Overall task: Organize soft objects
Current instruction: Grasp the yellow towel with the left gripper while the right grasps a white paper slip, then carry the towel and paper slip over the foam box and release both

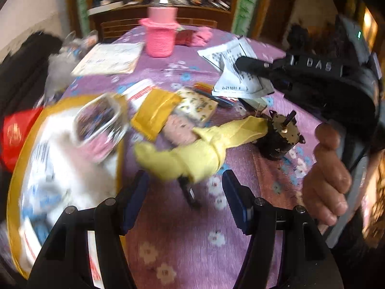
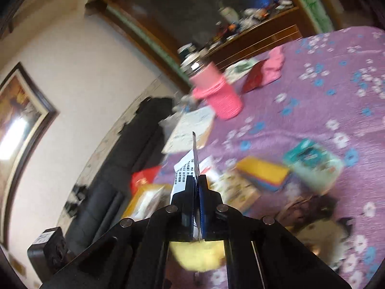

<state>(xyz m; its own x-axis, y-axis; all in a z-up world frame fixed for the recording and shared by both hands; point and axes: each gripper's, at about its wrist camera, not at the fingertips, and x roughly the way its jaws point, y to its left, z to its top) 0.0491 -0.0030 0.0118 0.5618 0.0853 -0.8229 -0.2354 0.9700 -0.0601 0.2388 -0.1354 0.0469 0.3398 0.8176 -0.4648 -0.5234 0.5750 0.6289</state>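
Plainly, the risk is the thin printed paper sheet (image 2: pixel 190 168) sliding out of the right gripper (image 2: pixel 197 192), whose jaws are pinched tight on only its edge and held raised above the purple floral tablecloth (image 2: pixel 312 91). Meanwhile the left gripper (image 1: pixel 185 185) points steeply down with its jaws wide and empty, just short of the yellow cloth (image 1: pixel 199 154) lying on the table beside the yellow-rimmed basket (image 1: pixel 14 192). A careless close could snag the small black motor (image 1: pixel 279 137) touching the cloth's far end.

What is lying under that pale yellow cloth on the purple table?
Under the pale yellow cloth lies a pinkish soft piece, half covered, on the flowered tablecloth. Its far tip touches a small motor. Anything beneath the knot is hidden.
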